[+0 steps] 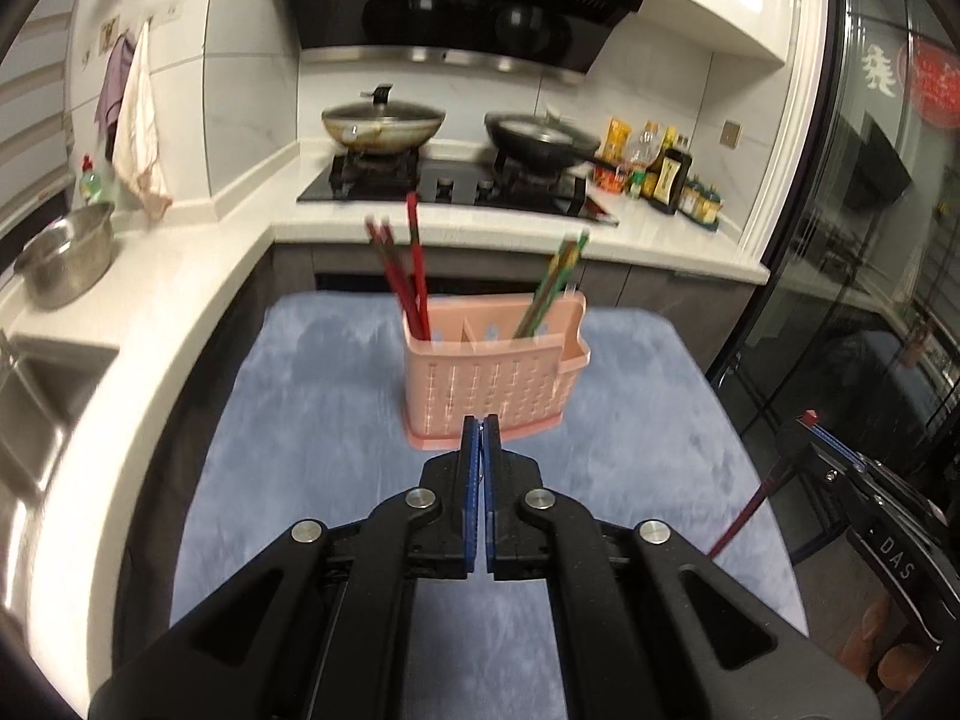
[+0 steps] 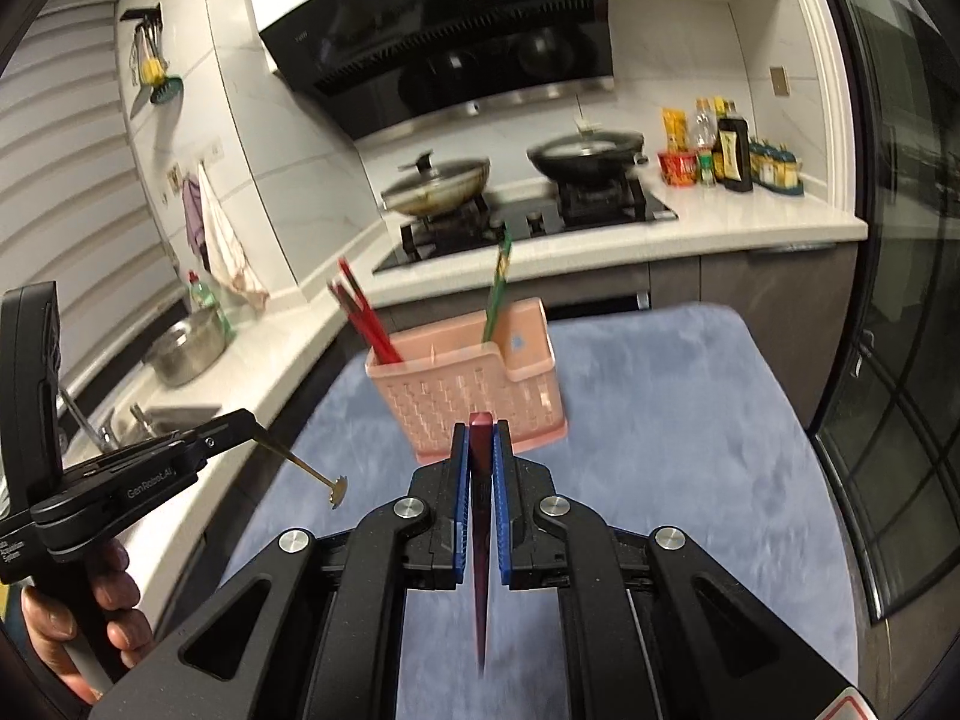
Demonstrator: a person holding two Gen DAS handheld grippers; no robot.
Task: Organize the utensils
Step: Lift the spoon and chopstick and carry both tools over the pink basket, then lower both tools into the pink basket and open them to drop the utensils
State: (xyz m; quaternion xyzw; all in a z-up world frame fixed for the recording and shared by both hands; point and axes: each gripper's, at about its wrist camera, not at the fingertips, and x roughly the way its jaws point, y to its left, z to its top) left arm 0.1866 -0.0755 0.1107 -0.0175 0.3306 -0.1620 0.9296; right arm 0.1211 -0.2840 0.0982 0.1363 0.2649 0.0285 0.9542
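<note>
Viewing left wrist: left claw [image 1: 480, 429] is clamping a thin brass fork, hidden here, before the pink slotted plastic caddy [image 1: 489, 378] on the blue-cloth worktop [image 1: 300, 420].

Viewing right wrist: right claw [image 2: 482, 438] is pinching a dark red chopstick [image 2: 481, 540] near its top; stiff, light, probably slippery. The fork [image 2: 312, 471] is showing, gripped by its handle.

Chopstick bottoms hidden inside the pink basket [image 1: 486, 378]. The thin fork [image 2: 312, 471] is unseen between the left gripper [image 1: 480, 426] pads. Bottle [image 1: 669, 171] labels too blurred to read.

Holder [image 1: 489, 387] on mat [image 1: 312, 420], chopsticks [image 1: 405, 276] in its left compartment, stove [image 1: 444, 180] behind, sink [image 1: 30, 396] left.
</note>
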